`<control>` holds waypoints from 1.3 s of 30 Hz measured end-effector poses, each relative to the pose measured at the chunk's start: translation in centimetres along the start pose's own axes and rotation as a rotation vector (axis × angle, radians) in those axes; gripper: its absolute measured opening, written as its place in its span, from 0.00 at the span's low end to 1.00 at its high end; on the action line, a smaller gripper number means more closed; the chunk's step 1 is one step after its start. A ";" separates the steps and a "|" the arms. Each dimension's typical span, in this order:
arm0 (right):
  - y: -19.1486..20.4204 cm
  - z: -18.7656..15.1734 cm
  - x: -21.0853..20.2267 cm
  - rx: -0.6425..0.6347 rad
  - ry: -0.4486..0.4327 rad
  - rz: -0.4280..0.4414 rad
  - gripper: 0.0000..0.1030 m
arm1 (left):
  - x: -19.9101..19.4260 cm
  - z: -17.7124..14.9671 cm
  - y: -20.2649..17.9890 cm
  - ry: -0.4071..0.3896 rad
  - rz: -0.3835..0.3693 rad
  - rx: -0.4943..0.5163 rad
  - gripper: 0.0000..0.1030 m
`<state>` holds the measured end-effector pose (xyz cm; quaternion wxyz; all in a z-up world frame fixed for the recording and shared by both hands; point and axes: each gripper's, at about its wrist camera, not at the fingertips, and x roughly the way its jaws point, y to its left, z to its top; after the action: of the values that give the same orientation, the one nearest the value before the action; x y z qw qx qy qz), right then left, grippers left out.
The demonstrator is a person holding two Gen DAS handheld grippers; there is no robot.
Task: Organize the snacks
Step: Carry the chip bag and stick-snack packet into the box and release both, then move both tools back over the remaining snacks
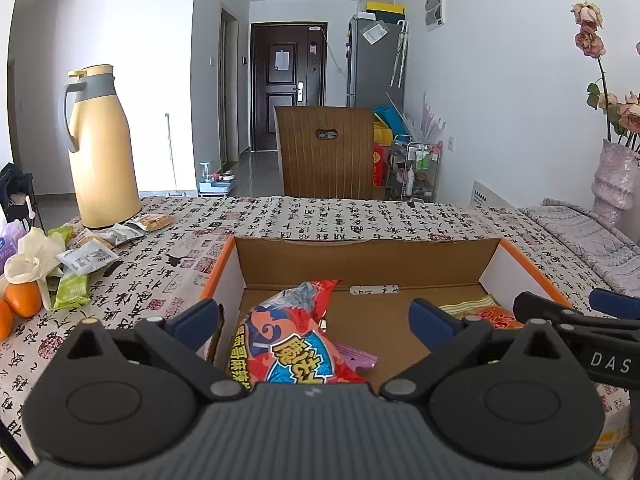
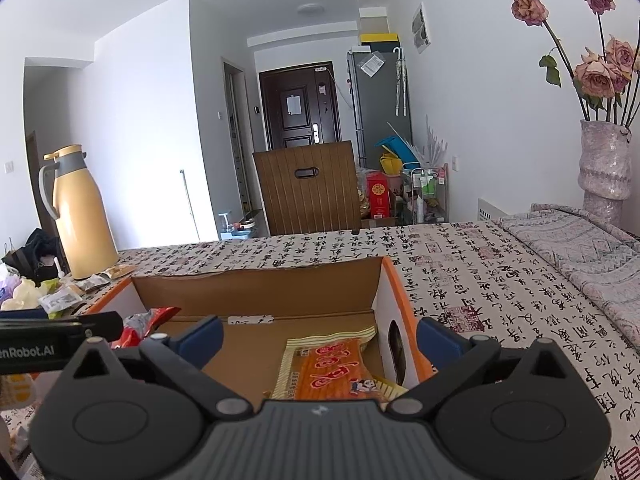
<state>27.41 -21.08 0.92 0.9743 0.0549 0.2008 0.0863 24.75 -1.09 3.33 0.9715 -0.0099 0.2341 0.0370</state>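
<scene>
Both grippers spread wide and empty: left gripper (image 1: 316,316) over the red snack bag (image 1: 296,344) mid-frame, right gripper (image 2: 320,334) above the orange packet (image 2: 336,368), inside the cardboard box (image 1: 360,256).

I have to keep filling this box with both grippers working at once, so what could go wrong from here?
1. Both grippers hang open over the cardboard box; the right gripper sits close beside the left gripper, so they might collide.
2. The loose snack packets lie by the yellow thermos and the oranges; a reach there could knock either.
3. The red snack bag leans on the box's left wall and may crowd later items.
</scene>
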 end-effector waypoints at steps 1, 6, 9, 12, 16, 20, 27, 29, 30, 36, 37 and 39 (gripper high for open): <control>0.0 0.1 -0.1 -0.002 -0.002 -0.001 1.00 | -0.1 0.0 -0.1 -0.002 0.001 0.001 1.00; 0.1 0.5 -0.9 -0.017 -0.019 -0.009 1.00 | -1.0 0.5 -0.2 -0.015 0.004 0.003 1.00; 0.2 0.9 -1.8 -0.022 -0.029 -0.018 1.00 | -2.1 0.9 -0.2 -0.030 0.002 0.006 1.00; 0.4 1.0 -3.0 -0.030 -0.038 -0.021 1.00 | -3.4 1.1 -0.3 -0.046 0.003 0.014 1.00; 0.5 0.9 -4.6 -0.035 -0.041 -0.022 1.00 | -5.2 1.0 -0.4 -0.056 0.000 0.019 1.00; 0.8 0.7 -6.4 -0.040 -0.046 -0.021 1.00 | -7.2 0.6 -0.2 -0.065 -0.001 0.020 1.00; 1.4 -0.7 -9.9 -0.046 -0.039 -0.014 1.00 | -10.3 -0.7 0.3 -0.069 -0.008 0.018 1.00; 1.6 -1.3 -10.8 -0.048 -0.033 -0.013 1.00 | -11.1 -1.2 0.6 -0.066 -0.010 0.017 1.00; 1.6 -1.6 -11.2 -0.049 -0.030 -0.014 1.00 | -11.4 -1.5 0.7 -0.064 -0.010 0.016 1.00; 1.9 -3.7 -13.5 -0.052 0.000 -0.015 1.00 | -13.2 -3.4 1.5 -0.045 -0.015 0.011 1.00; 2.0 -4.0 -13.7 -0.053 0.004 -0.016 1.00 | -13.5 -3.8 1.7 -0.040 -0.016 0.010 1.00; 2.0 -4.8 -14.4 -0.052 0.016 -0.017 1.00 | -14.0 -4.5 1.9 -0.031 -0.016 0.007 1.00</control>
<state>12.19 -21.49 2.33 0.9745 0.0270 0.2066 0.0836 10.10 -0.27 5.74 0.9753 -0.0077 0.2188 0.0287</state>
